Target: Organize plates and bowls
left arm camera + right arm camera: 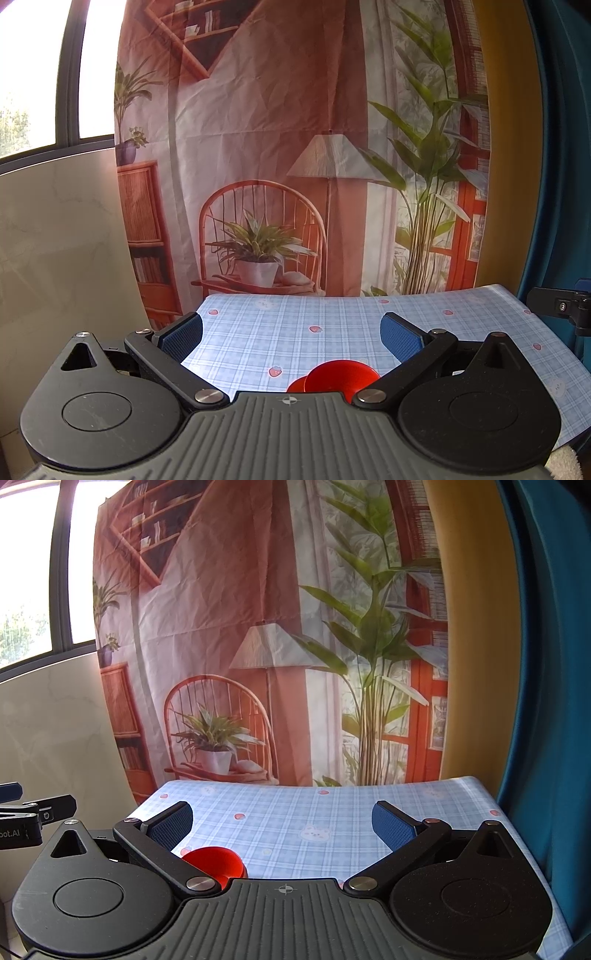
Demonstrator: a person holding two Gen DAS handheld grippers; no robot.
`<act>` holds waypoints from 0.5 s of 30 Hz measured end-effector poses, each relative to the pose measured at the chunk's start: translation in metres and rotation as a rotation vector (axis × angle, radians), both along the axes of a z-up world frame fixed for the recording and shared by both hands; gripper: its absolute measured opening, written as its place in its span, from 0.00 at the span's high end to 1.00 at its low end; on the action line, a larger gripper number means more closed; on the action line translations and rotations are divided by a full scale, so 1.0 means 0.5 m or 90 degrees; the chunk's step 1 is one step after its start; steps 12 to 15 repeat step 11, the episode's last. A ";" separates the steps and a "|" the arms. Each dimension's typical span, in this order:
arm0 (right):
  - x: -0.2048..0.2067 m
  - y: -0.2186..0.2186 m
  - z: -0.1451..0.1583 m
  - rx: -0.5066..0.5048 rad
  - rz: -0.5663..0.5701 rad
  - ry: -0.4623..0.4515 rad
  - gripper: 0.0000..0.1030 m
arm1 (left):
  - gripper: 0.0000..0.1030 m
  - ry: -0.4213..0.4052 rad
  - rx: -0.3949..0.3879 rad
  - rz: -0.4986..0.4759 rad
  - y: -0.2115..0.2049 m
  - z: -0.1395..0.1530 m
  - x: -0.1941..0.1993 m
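Low in both frames we see our left gripper (291,332) and right gripper (282,821) spread wide and holding nothing. Just beyond, at lower centre, red bowls (341,376) sit partly hidden behind the gripper body on the checked tablecloth (332,325). Farther up hangs a printed backdrop (277,147).

Partial white lettering "oot.AI" on black device (14,835), left edge, right wrist view
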State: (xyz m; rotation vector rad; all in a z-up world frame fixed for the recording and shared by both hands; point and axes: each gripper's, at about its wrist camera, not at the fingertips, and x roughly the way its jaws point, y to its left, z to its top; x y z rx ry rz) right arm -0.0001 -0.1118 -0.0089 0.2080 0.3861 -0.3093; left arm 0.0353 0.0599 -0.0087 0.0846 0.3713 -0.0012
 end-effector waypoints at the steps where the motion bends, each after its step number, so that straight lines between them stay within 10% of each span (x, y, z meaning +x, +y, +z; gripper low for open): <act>1: 0.000 0.000 0.000 0.000 0.000 0.001 0.00 | 0.00 0.000 0.001 -0.001 0.000 0.000 0.001; 15: -0.002 -0.004 0.001 0.002 0.000 0.001 0.00 | 0.00 -0.012 0.006 -0.010 0.003 0.002 -0.003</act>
